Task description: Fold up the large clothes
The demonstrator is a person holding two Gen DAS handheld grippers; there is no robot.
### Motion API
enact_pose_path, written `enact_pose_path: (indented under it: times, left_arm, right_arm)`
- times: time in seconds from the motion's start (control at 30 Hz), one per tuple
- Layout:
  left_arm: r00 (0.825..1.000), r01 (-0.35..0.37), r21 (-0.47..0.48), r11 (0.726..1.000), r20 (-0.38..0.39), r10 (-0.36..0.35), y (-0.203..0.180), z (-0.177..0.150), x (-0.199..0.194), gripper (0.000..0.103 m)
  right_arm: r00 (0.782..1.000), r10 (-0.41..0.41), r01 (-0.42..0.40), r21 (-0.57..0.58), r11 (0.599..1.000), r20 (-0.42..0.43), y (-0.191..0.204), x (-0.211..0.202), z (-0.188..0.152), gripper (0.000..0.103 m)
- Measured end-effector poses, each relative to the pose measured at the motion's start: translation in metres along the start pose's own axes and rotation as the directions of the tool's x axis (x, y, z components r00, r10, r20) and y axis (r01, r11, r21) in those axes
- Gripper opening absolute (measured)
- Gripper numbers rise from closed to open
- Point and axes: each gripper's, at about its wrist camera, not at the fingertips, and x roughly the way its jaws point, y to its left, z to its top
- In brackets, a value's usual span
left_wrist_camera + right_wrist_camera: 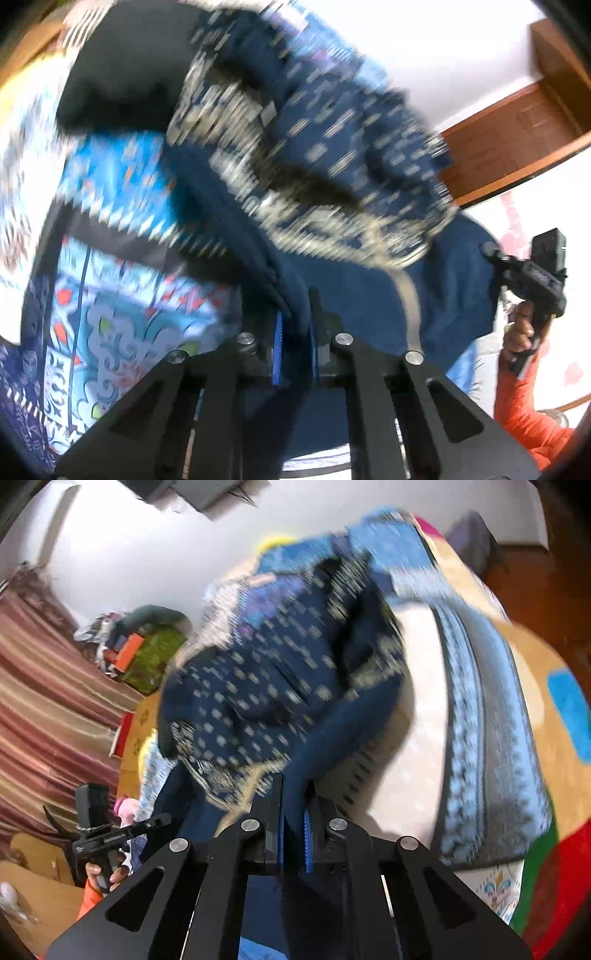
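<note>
Left wrist view: the left gripper (pixel 297 325) has its two black jaws pressed together, pinching a fold of a navy garment (pixel 332 155) between blue pads. The garment is dark blue cloth printed with small pale motifs and a pale patterned border; it rises from the jaws and fills the middle of the picture, blurred by motion. Behind and to the left of it lies a bedspread (pixel 122 302) in bright blue with white scrolls and red spots. A black cloth (pixel 122 66) sits at the upper left, partly covered by the garment. To the right, beyond the garment's plain blue edge, a hand (pixel 519 328) with an orange sleeve (pixel 528 410) holds the right gripper (pixel 491 249), whose tip meets the cloth's edge. A brown wooden door (pixel 517 136) stands against a white wall at the upper right. No writing can be read.

Right wrist view: the right gripper (pixel 294 801) is likewise closed, nipping a strip of the same navy garment (pixel 266 686), which bunches up ahead and hides much of the bed. To the right, a cream and blue patterned blanket (pixel 472 709) lies over an orange mat (pixel 546 746) with blue and red shapes. At the left hangs a striped maroon curtain (pixel 48 686); a pile of clothes (pixel 140 646) rests beside it. Lower left, the other hand (pixel 107 877) grips the left gripper's handle. Any lettering there is too small to read.
</note>
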Motion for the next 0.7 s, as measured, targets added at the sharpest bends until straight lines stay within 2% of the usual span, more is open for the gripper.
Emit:
enact_pose_path:
  times: [0.17, 0.27, 0.37, 0.53, 0.63, 0.7]
  left_arm:
    - [0.989, 0.009, 0.077, 0.997, 0.148, -0.020, -0.042, 0.038, -0.038, 0.007]
    - [0.972, -0.029, 0.110, 0.994, 0.237, 0.002, -0.056, 0.066, -0.059, 0.007]
    - [0.953, -0.067, 0.089, 0.994, 0.300, 0.037, -0.057, 0.099, -0.066, 0.006]
    - [0.923, -0.164, -0.028, 0.986, 0.347, 0.163, -0.022, 0.155, -0.049, 0.006]
    - [0.902, -0.246, -0.101, 0.964, 0.339, 0.266, 0.010, 0.180, -0.025, 0.006]
    - [0.908, -0.247, -0.130, 0.960, 0.314, 0.276, 0.028, 0.187, -0.011, 0.006]
  right_arm:
    - [0.998, 0.019, -0.017, -0.040, 0.999, 0.062, 0.019, -0.007, 0.029, 0.006]
    - [0.994, 0.017, -0.013, -0.039, 0.999, 0.104, 0.023, -0.009, 0.054, 0.006]
    - [0.990, 0.013, -0.011, -0.013, 1.000, 0.141, 0.016, -0.005, 0.079, 0.006]
    - [0.978, -0.077, 0.066, 0.060, 0.996, 0.196, -0.013, 0.011, 0.119, 0.006]
    - [0.973, -0.144, 0.131, 0.085, 0.988, 0.182, -0.036, 0.035, 0.136, 0.006]
    - [0.974, -0.168, 0.157, 0.087, 0.984, 0.150, -0.047, 0.055, 0.143, 0.006]
